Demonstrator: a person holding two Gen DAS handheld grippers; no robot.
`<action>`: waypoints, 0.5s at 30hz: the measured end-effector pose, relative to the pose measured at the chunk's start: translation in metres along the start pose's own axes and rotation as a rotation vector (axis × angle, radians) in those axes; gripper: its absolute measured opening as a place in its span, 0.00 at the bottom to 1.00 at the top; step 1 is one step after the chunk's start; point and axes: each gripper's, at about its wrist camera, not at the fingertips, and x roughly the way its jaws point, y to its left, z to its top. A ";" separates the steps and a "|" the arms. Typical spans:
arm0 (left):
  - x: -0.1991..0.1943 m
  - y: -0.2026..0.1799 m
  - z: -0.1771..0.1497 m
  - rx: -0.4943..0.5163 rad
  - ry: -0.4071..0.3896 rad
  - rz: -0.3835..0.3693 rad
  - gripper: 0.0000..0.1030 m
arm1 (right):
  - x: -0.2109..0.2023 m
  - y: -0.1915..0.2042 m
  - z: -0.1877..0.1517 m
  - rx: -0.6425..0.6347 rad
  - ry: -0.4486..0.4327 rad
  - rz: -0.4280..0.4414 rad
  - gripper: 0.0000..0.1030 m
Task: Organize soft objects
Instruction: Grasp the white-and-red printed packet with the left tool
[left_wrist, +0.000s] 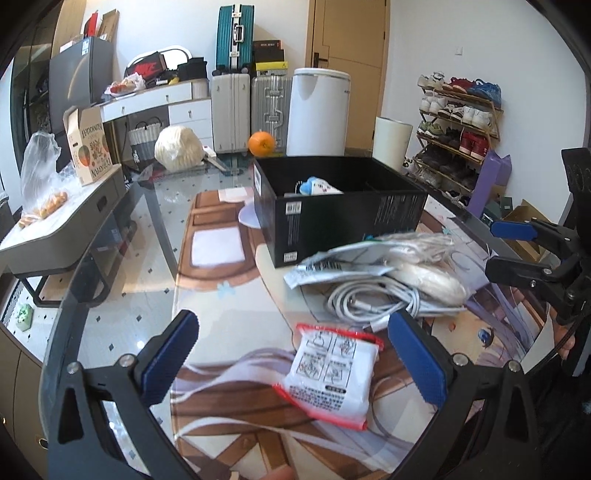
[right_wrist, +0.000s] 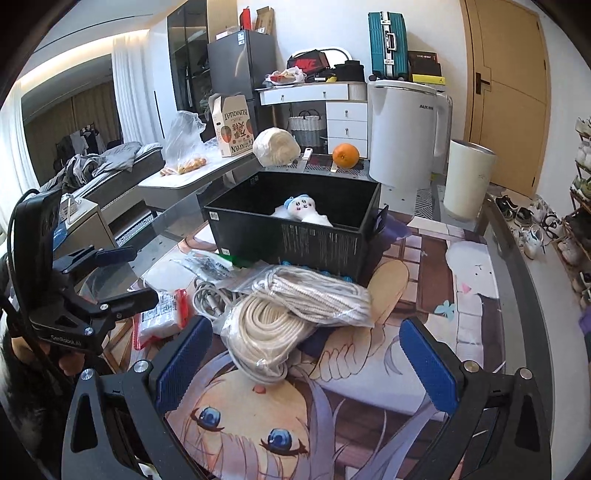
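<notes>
A black box (left_wrist: 332, 225) (right_wrist: 295, 240) stands on the printed mat and holds a small white and blue plush toy (left_wrist: 317, 185) (right_wrist: 301, 208). In front of it lie bagged coils of white rope (right_wrist: 280, 317) (left_wrist: 428, 275), a white cable (left_wrist: 373, 301) and a white packet with red edges (left_wrist: 332, 373) (right_wrist: 159, 317). My left gripper (left_wrist: 295, 363) is open just above the mat, with the packet between its blue pads. My right gripper (right_wrist: 306, 365) is open and empty, close in front of the rope coils. Each gripper shows in the other's view: the right one (left_wrist: 517, 247), the left one (right_wrist: 122, 275).
An orange (left_wrist: 261, 143) and a white bundle (left_wrist: 179, 148) sit at the far end of the glass table (left_wrist: 155, 206). A low side table with bags and a carton (left_wrist: 88, 146) stands left. Suitcases, a white appliance (left_wrist: 319, 110) and a shoe rack (left_wrist: 458, 125) line the back and right.
</notes>
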 end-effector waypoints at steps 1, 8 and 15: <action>0.001 0.000 -0.001 -0.002 0.008 0.000 1.00 | 0.001 0.001 0.000 -0.003 0.003 -0.005 1.00; 0.008 -0.012 -0.007 0.055 0.065 -0.058 1.00 | 0.005 0.002 -0.002 -0.016 0.021 -0.027 1.00; 0.012 -0.027 -0.014 0.152 0.107 -0.039 0.99 | 0.006 0.001 -0.003 -0.018 0.029 -0.036 1.00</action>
